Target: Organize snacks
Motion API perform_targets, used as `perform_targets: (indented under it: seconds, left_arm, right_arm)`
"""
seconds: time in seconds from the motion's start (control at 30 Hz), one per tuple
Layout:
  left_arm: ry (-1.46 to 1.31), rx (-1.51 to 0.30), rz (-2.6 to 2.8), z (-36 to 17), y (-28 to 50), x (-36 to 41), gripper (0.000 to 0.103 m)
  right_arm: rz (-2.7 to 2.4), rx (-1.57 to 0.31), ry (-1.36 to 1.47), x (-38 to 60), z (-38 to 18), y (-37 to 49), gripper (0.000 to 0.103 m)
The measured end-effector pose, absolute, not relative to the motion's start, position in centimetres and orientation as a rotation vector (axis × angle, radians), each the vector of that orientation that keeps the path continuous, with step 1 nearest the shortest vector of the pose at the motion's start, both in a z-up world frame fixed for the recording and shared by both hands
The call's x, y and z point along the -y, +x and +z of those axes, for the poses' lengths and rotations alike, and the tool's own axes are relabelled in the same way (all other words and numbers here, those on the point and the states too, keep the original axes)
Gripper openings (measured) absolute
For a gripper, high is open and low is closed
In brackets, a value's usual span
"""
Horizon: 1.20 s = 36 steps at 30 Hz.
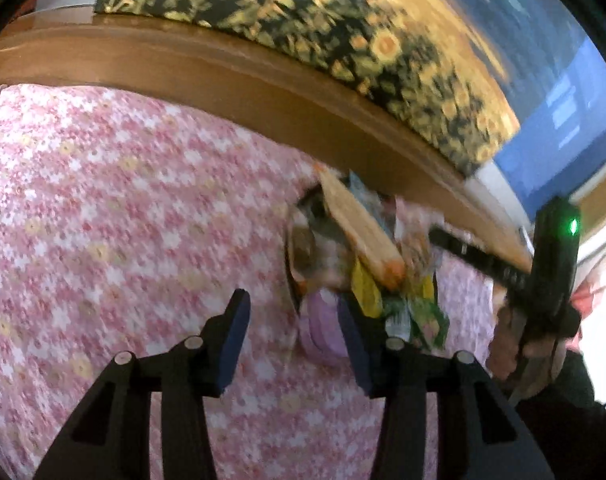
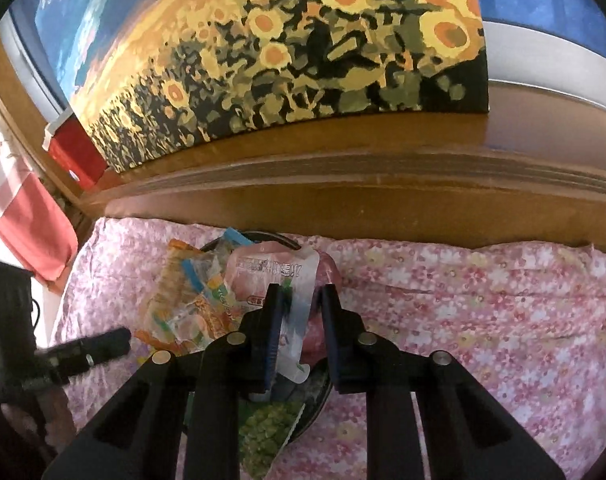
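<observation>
On the pink floral bedspread (image 2: 483, 320), close to the wooden headboard (image 2: 343, 196), a heap of snack packets (image 2: 195, 300) is being held in a dark round tray (image 2: 263, 236), whose rim is showing behind and below the packets. Over this heap the right gripper (image 2: 299, 304) is being held, its fingers (image 2: 273, 320) parted with a gap between them. A white and pink pouch with printed text (image 2: 271, 272) is lying partly in that gap, close against the left finger pad; whether it is being touched cannot be told, and it is not being pinched from both sides. Below it, at the tray's near edge, a green packet (image 2: 267, 428) is being partly hidden by the gripper's frame. An orange packet (image 2: 175, 276) and a clear packet with blue trim (image 2: 207, 280) are being shown at the left of the heap.

From the left wrist view, blurred by motion, the left gripper (image 1: 295, 336) is being held spread wide above the bedspread (image 1: 123, 220), with nothing between its fingers (image 1: 235, 340). The same heap (image 1: 359, 252) is being seen just beyond its right finger, with a lilac packet (image 1: 323, 328) nearest. A sunflower painting (image 2: 303, 52) is being propped on the headboard ledge.
</observation>
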<state>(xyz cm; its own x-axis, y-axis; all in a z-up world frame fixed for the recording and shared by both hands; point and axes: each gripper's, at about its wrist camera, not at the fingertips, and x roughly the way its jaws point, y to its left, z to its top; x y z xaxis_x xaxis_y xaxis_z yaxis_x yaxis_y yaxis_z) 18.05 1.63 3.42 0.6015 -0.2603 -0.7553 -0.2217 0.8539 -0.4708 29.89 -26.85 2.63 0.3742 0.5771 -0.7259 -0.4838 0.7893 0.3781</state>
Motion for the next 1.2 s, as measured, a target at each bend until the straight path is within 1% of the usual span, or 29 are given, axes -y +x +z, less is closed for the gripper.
perform_targets:
  seconds: [0.1, 0.2, 0.23, 0.27, 0.33, 0.37, 0.4, 0.47, 0.5, 0.53, 0.6, 0.67, 0.83, 0.87, 0.9, 0.93, 1.03, 1.07, 1.1, 1.2]
  left_arm:
    - [-0.628, -0.936, -0.013, 2.9, 19.3, -2.9, 0.047]
    - [-0.632, -0.891, -0.046, 3.3, 20.1, -3.1, 0.047]
    - [-0.622, -0.882, -0.051, 3.5, 20.4, -2.9, 0.045]
    - [-0.622, -0.884, -0.058, 3.5, 20.7, -2.7, 0.039]
    - [-0.634, -0.899, -0.085, 3.2, 21.3, -2.2, 0.036]
    - [-0.633, -0.904, -0.091, 3.1, 21.5, -2.0, 0.036]
    - [-0.624, -0.916, -0.097, 2.9, 21.8, -1.6, 0.036]
    - [-0.621, -0.923, -0.122, 2.6, 22.1, -0.8, 0.037]
    - [-0.643, -0.914, -0.154, 2.7, 22.1, -0.7, 0.037]
    - [-0.67, -0.899, -0.191, 2.8, 22.0, -0.7, 0.038]
    - [-0.682, -0.859, -0.218, 3.3, 21.7, -0.5, 0.046]
    - [-0.665, -0.844, -0.205, 3.6, 21.4, -0.4, 0.058]
    - [-0.705, -0.857, -0.167, 3.8, 19.8, -1.8, 0.06]
    - [-0.708, -0.859, -0.161, 3.8, 19.4, -1.9, 0.061]
    - [-0.708, -0.868, -0.151, 3.6, 19.1, -1.9, 0.061]
    - [-0.707, -0.879, -0.144, 3.5, 19.1, -1.8, 0.061]
    - [-0.705, -0.917, -0.129, 2.9, 18.0, -2.0, 0.061]
    - [-0.703, -0.924, -0.125, 2.7, 17.8, -1.9, 0.061]
    - [-0.701, -0.929, -0.122, 2.6, 17.8, -1.7, 0.061]
    - [-0.711, -0.945, -0.122, 2.2, 17.7, -1.7, 0.061]
  right_arm:
    - [0.684, -0.97, 0.095, 26.1, 2.5, 29.8, 0.021]
    - [0.682, -0.965, 0.079, 25.7, 2.6, 29.8, 0.022]
    - [0.684, -0.966, 0.078, 25.7, 2.6, 29.8, 0.022]
    - [0.683, -0.967, 0.078, 25.7, 2.6, 29.8, 0.022]
    - [0.682, -0.982, 0.081, 25.7, 2.6, 29.9, 0.035]
    - [0.672, -0.995, 0.081, 25.8, 2.6, 29.9, 0.05]
    - [0.662, -1.002, 0.088, 26.0, 2.6, 29.8, 0.057]
    - [0.645, -0.995, 0.117, 27.0, 2.8, 29.5, 0.059]
    - [0.63, -0.985, 0.147, 27.8, 3.0, 29.3, 0.061]
    - [0.616, -0.975, 0.183, 28.5, 3.2, 28.9, 0.063]
    - [0.604, -0.964, 0.286, 29.9, 3.5, 27.7, 0.064]
    - [0.628, -0.988, 0.311, 30.3, 3.3, 26.2, 0.064]
    - [0.678, -1.094, 0.27, 29.1, 1.3, 23.1, 0.064]
    - [0.681, -1.131, 0.266, 28.6, 0.6, 22.9, 0.061]
    - [0.684, -1.143, 0.27, 28.4, 0.3, 22.9, 0.048]
    - [0.696, -1.136, 0.279, 28.3, 0.3, 22.8, 0.042]
    - [0.681, -1.087, 0.241, 28.3, 1.0, 22.8, 0.027]
    - [0.687, -1.076, 0.238, 28.4, 1.2, 22.9, 0.02]
    - [0.686, -1.068, 0.232, 28.5, 1.5, 23.1, 0.016]
    - [0.675, -1.051, 0.182, 28.6, 2.2, 23.6, 0.016]
